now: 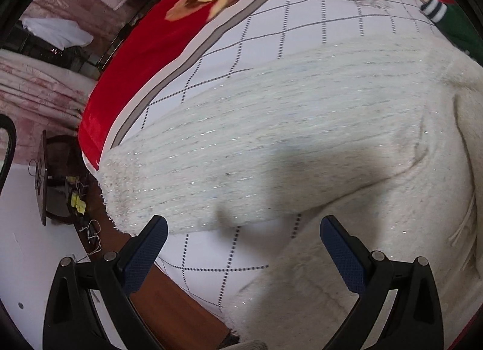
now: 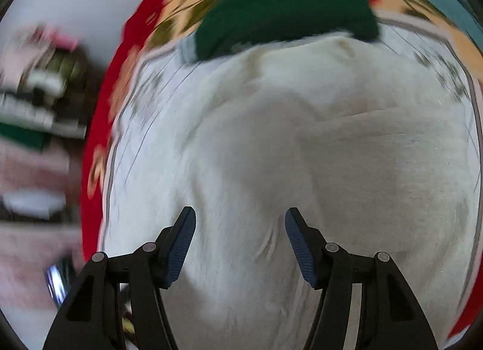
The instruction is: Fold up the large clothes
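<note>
With the white sweater [image 1: 302, 138] spread on the checked bedsheet [image 1: 271, 33], its sleeve laid out sideways, both the left tongs [image 1: 243, 229] and right tongs [image 2: 240, 220] hover wide open and empty, so each should probably pinch a sleeve edge squarely before folding inward.

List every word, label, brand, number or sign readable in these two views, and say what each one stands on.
None can be read.
White sweater: no tag or print shows.
Green garment: no lettering shows; the right wrist view is motion-blurred.
Red floral blanket and checked sheet: patterns only, no words.
Yellow notes on the floor: too small to tell whether anything is written on them.
Left gripper and right gripper: no markings visible.
</note>
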Tool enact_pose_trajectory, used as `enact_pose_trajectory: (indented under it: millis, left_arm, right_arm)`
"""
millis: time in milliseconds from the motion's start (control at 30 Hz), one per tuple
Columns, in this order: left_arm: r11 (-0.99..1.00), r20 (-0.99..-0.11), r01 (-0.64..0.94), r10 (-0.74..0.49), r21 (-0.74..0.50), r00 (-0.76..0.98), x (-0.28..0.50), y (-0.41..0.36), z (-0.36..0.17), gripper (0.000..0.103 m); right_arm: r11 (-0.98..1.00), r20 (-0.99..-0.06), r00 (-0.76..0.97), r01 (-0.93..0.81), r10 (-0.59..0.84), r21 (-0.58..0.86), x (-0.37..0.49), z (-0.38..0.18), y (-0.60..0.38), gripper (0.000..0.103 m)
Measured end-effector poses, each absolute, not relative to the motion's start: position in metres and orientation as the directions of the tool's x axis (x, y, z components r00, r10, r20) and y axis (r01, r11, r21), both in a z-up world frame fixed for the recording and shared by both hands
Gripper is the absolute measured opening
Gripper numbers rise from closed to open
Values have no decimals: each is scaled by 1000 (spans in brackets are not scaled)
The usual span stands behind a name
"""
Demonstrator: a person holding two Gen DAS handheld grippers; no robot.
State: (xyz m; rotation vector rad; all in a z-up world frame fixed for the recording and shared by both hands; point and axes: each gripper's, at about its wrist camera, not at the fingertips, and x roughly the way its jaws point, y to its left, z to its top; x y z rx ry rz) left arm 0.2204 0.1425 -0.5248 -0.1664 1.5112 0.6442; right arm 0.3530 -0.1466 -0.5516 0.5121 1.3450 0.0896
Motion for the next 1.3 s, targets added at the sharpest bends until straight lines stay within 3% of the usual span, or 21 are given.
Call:
enact_pose_trajectory:
  millis: [100,167,400,533,667,767,867,1167,1300]
  left_arm:
    - [811,-955,-510,287,286,-79,218,156,-530,103]
    - [803,-952,-518,295,296,-86,216,159,-531,103]
    - [787,-954,-543,282,293,-106,202,166,-536,103]
    - [783,-963,-564,251,263,-100,195,167,-531,103]
    - [802,-975,-561,216,208,-52,209,153,-534,103]
    - [817,-970,-534,240,217,-28,223,138,-539,103]
    - [822,-972,-530,235,210,-21,235,127,-549,103]
    - [829,-973,-519,227,209,-28,223,127,-544,103]
    - [801,-976,-561,207,207,-66,193,147,-540,103]
  right_arm:
    - [819,-892,222,355,395,451,378,-601,-156,63]
    - [781,-867,174,377,467,497,388,-627,-143,53]
    - [797,-797,-29,52,604,602,342,-603,-23,52]
    - [832,-832,33,4,554,554,322,-573,-31,52]
    - [884,-892,191,158,410,440,351,-572,-103,54]
    - [875,-920,163,287,356,389,373,-609,-144,55]
    - [841,-894,119,304,432,447,382,-634,-144,55]
    - [863,-859,-87,22,505,505,329,-618,-35,55]
    - [823,-819,-85,48,567,565,306,-602,-32,55]
